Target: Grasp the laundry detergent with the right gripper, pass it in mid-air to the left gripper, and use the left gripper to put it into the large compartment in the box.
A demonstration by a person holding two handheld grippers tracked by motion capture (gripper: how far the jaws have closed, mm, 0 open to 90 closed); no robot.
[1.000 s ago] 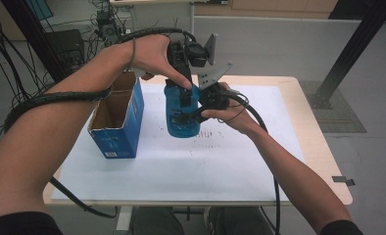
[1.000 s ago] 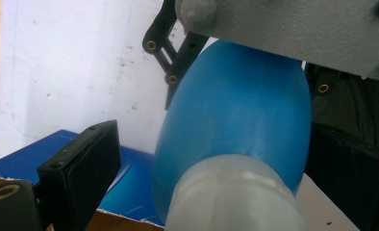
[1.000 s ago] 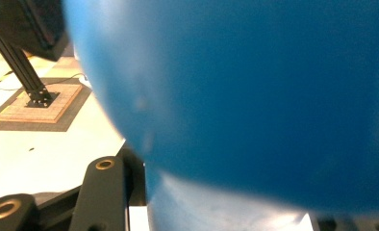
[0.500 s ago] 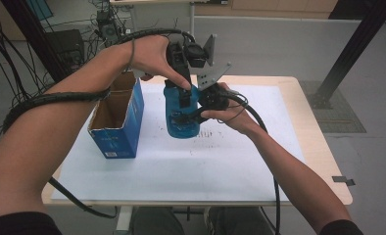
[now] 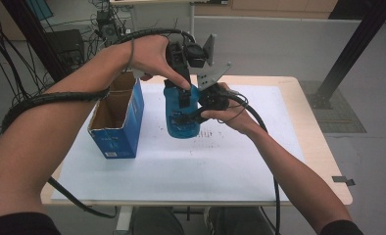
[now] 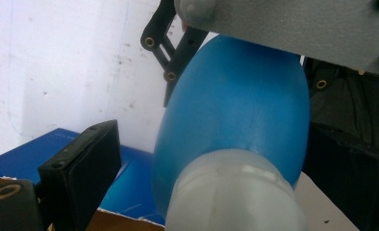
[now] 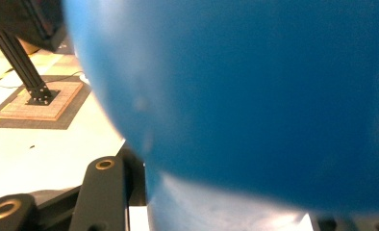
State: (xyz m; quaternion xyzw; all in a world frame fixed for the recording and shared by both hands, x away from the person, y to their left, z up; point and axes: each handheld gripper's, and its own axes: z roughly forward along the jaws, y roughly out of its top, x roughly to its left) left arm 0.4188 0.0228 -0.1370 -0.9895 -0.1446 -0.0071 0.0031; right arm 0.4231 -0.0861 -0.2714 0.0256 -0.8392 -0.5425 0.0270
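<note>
So my right tongs (image 5: 193, 115) pinch the blue bottle (image 5: 181, 115) upright above the counter (image 5: 230, 161); left tongs (image 5: 183, 95) straddle its top, grip unclear. Boxing it in the blue carton (image 5: 115, 122) remains.

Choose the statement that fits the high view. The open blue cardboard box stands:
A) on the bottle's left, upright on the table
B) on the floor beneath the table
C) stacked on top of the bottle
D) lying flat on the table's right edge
A: in the high view the open blue cardboard box stands upright on the white table, left of the blue bottle that both grippers meet.
</note>
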